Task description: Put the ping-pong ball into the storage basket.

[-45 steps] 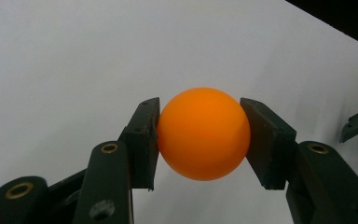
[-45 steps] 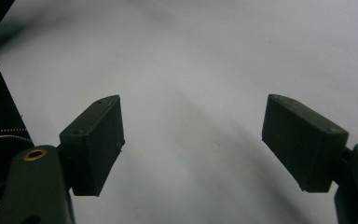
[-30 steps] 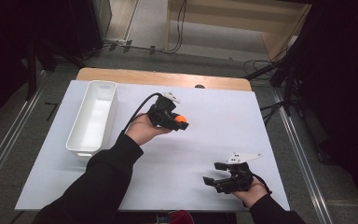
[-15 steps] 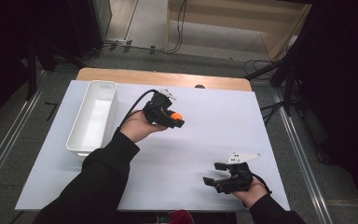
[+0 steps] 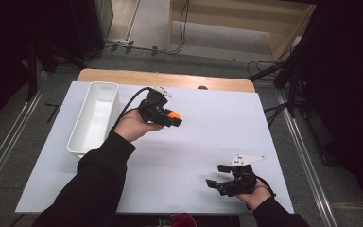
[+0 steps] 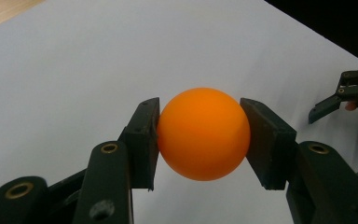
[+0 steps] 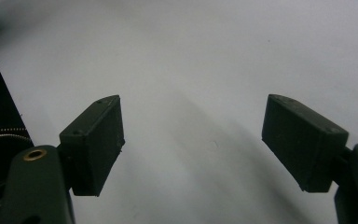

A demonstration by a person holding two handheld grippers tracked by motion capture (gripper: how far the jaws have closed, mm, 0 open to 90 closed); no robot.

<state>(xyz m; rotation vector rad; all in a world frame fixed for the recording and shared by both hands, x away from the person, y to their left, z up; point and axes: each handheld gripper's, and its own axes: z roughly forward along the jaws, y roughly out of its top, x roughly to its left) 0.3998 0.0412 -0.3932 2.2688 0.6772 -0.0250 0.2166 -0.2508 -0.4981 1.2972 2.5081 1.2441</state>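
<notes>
An orange ball (image 6: 203, 133) sits pinched between both pads of my left gripper (image 6: 200, 135). In the high view that left gripper (image 5: 172, 118) hovers above the white sheet near its middle back, with the orange ball (image 5: 172, 114) at its tip, pointing right. My right gripper (image 5: 217, 176) rests low near the front right of the sheet, jaws spread wide. In the right gripper view its fingers (image 7: 95, 140) stand far apart over bare white sheet with nothing between them. The right gripper's tips (image 6: 349, 93) also show at the right edge of the left gripper view.
A long white tray (image 5: 78, 137) lies on the left part of the white sheet (image 5: 217, 137), just left of my left forearm. A strip of wooden tabletop (image 5: 170, 78) runs along the back. Cables and dark stands ring the table on the floor.
My left gripper has carried the orange ball a little toward the back and left, and slightly higher. The right gripper has stayed where it was.
</notes>
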